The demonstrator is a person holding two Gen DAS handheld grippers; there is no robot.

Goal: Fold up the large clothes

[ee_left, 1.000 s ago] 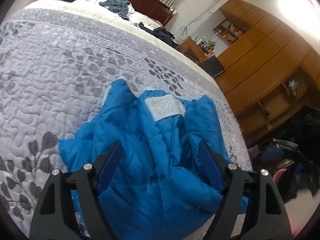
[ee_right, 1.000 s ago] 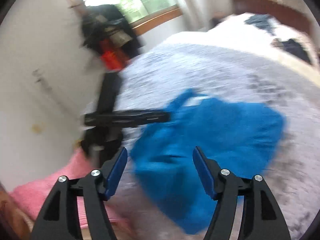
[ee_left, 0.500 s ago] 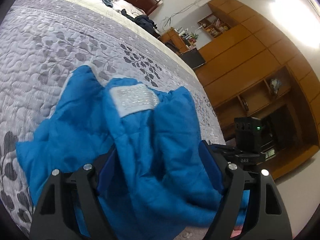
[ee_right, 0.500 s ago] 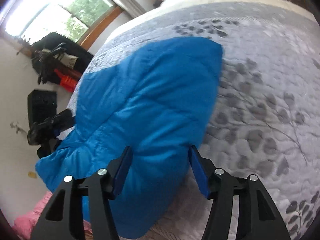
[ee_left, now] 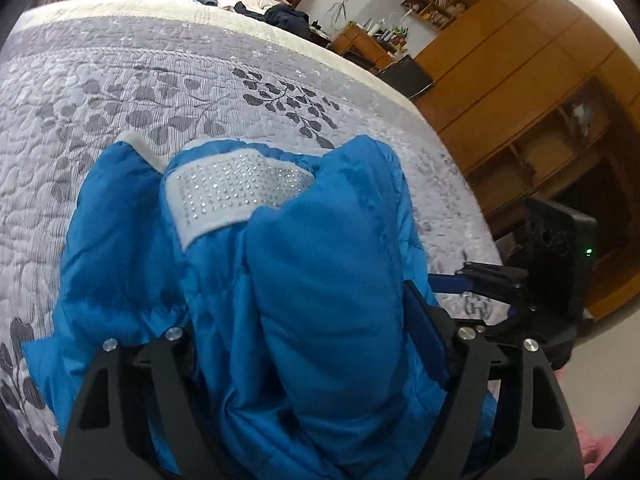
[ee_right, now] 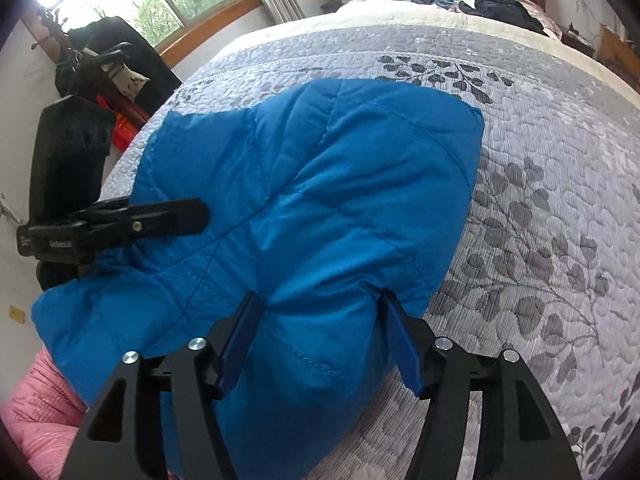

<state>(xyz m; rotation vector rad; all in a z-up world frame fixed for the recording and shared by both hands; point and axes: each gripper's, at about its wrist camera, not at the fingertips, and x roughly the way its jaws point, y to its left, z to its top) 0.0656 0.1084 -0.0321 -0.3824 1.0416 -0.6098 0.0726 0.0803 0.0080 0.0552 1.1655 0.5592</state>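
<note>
Where the blue padded jacket (ee_left: 312, 288) bulges on the bed (ee_left: 120, 92), it hides the left gripper (ee_left: 308, 344) fingertips; both grippers' fingers stand wide, the right gripper (ee_right: 320, 336) straddling its edge.

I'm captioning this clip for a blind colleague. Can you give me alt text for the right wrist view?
The right gripper straddles a puffy edge of a blue quilted jacket on a grey leaf-patterned bedspread. The left gripper reaches onto the jacket's far side.
</note>
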